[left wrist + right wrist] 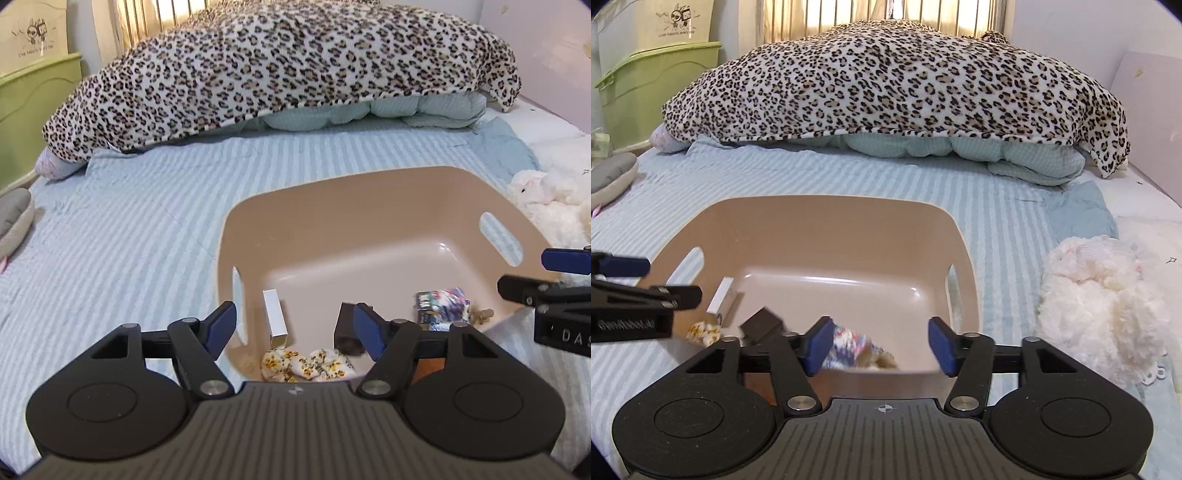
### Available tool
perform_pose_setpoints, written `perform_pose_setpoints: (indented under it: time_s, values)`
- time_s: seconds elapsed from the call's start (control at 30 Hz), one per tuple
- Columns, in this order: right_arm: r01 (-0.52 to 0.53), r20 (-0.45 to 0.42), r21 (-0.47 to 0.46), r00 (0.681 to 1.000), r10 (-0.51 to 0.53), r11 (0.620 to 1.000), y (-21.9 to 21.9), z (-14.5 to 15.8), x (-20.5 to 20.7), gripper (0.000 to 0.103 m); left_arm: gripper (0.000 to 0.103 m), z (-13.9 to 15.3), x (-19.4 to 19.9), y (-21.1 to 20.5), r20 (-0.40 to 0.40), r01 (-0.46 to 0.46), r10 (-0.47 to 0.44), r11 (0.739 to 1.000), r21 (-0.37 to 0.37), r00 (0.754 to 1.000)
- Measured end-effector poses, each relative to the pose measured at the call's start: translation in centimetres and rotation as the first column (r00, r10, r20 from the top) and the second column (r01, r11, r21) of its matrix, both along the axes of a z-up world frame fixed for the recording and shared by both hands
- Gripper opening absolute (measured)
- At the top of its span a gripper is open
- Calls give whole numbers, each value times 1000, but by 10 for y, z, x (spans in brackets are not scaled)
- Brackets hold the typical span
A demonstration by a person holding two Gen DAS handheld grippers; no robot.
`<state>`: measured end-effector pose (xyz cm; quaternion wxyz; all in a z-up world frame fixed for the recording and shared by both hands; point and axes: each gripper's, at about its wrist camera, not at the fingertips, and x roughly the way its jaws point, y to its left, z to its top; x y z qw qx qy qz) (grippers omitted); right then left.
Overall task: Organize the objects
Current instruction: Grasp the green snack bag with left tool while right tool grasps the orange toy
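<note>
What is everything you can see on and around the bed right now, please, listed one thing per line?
basin: one, tan, on the bed.
small box: one, white, in the basin, near left wall.
floral cloth: one, white and yellow, basin's near edge.
dark block: one, black, in the basin.
patterned packet: one, blue-white, basin's right side.
bed sheet: one, pale blue striped.
leopard blanket: one, over a pale quilt.
plush toy: one, white, right of basin.
storage bin: one, green, far left.
left gripper: open, over basin.
right gripper: open, over basin.

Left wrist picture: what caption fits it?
Open left gripper over a beige basket holding a white box and floral cloth.
</note>
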<state>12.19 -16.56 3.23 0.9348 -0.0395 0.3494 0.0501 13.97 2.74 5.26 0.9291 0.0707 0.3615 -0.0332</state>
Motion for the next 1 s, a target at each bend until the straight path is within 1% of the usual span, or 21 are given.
perform_pose_setpoints:
  time_s: [0.07,0.1,0.13,0.3,0.43,0.6,0.67,0.8,1.0]
  values:
    - [-2,-1,-13,1000,2,1000,0,3,-9,70,77,4,-8,2,1,5,-5,1000,3,1000]
    - [-1,4,-15,1000,1,1000,-1,4,-13,71,81,5,-12,3,-3,6,-6,1000,3,1000]
    - [2,-1,-15,1000,-2,1000,-2,5,-17,74,84,5,-16,4,-8,6,-6,1000,1,1000]
    - [4,-33,-7,999,-4,1000,-5,2,-35,76,85,2,-35,6,-23,17,-16,1000,10,1000]
    - [6,-67,-6,998,-7,1000,-7,-9,-44,77,88,-7,-47,6,-43,28,-27,1000,12,999]
    - [15,-129,0,992,-15,1000,-8,-30,-47,77,88,-25,-53,1,-98,51,-49,998,26,994]
    - [13,-151,-16,988,-15,1000,-6,-40,-48,78,88,-35,-54,-1,-119,59,-54,998,37,991]
    - [13,-194,-38,981,-20,999,-5,-60,-48,78,88,-56,-55,-1,-170,69,-62,997,36,983]
    - [14,-237,-48,971,-25,999,-4,-77,-47,78,88,-80,-50,-3,-219,69,-60,997,36,974]
